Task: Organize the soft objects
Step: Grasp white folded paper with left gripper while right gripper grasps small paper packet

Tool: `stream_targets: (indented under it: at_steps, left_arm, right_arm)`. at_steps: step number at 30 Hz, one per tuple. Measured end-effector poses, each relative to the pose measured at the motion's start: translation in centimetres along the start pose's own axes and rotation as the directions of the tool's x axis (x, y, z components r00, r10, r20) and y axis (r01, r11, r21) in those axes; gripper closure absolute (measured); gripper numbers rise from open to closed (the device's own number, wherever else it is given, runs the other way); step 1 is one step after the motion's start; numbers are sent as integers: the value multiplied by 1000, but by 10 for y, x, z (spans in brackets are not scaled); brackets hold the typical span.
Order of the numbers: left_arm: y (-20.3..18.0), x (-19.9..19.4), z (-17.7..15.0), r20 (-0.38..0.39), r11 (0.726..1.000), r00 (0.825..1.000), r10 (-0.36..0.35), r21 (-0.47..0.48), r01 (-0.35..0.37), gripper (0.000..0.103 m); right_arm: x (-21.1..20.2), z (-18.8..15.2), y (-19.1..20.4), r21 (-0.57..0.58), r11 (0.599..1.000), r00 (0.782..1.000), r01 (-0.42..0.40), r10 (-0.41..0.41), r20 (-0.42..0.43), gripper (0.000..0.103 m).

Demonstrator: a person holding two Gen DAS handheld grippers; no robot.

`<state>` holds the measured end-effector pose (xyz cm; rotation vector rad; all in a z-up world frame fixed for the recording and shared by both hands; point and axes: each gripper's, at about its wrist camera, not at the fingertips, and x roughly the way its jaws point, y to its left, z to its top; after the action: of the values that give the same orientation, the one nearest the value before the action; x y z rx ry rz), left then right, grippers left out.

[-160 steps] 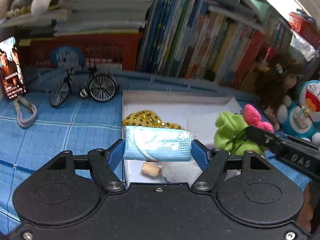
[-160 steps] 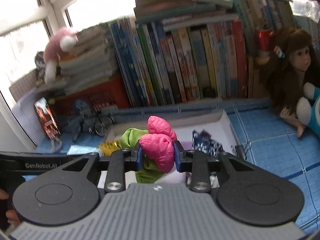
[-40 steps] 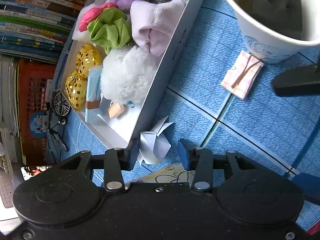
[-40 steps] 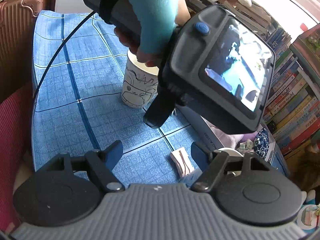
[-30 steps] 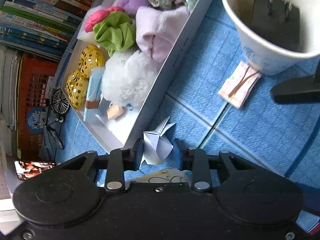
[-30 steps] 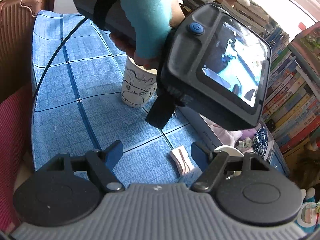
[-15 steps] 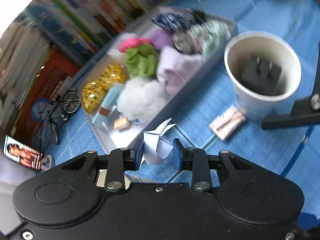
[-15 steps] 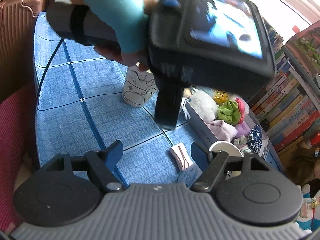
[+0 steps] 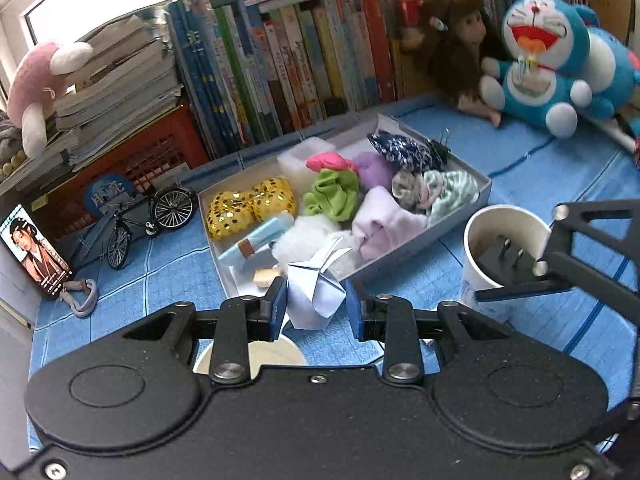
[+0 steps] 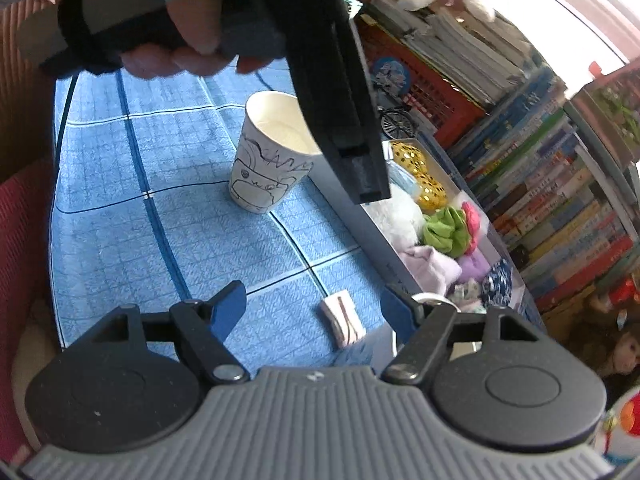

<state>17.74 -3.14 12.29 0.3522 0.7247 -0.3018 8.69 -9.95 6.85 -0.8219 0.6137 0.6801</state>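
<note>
My left gripper (image 9: 316, 302) is shut on a white folded paper figure (image 9: 314, 286) and holds it above the blue cloth, in front of the grey tray (image 9: 408, 254). The tray holds soft things: a gold sequin piece (image 9: 250, 204), a green scrunchie (image 9: 332, 196), a pink one (image 9: 328, 160), a lilac cloth (image 9: 384, 224), a white fluffy ball (image 9: 304, 236) and a blue mask (image 9: 260, 236). My right gripper (image 10: 312, 312) is open and empty, low over the cloth near a small pink folded cloth (image 10: 342, 322). The tray (image 10: 372, 232) lies to its right.
A paper cup (image 9: 500, 248) with a black plug stands right of the tray. A second drawn-on cup (image 10: 268, 160) stands on the cloth. Books, a red crate (image 9: 132, 148), a toy bicycle (image 9: 148, 220), a phone (image 9: 36, 252), a doll and a Doraemon plush (image 9: 556, 64) line the back.
The left gripper closed on the paper figure, lifted it and tilted up to face the tray and shelf. The right gripper stayed open and shifted slightly.
</note>
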Motion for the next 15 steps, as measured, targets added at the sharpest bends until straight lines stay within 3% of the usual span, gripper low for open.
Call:
stream_targets:
  at_steps: [8,15]
  left_arm:
    - [31,-5,6,32,993,996,-78,-83,80,73]
    - [53,-5,4,71,986,989,-126,-102,133,73]
  right_arm:
    - [30,24,-10,-125,989,991,-78,63,-120,21]
    - [64,38,-14,-208,966,959,-157,99,-265,25]
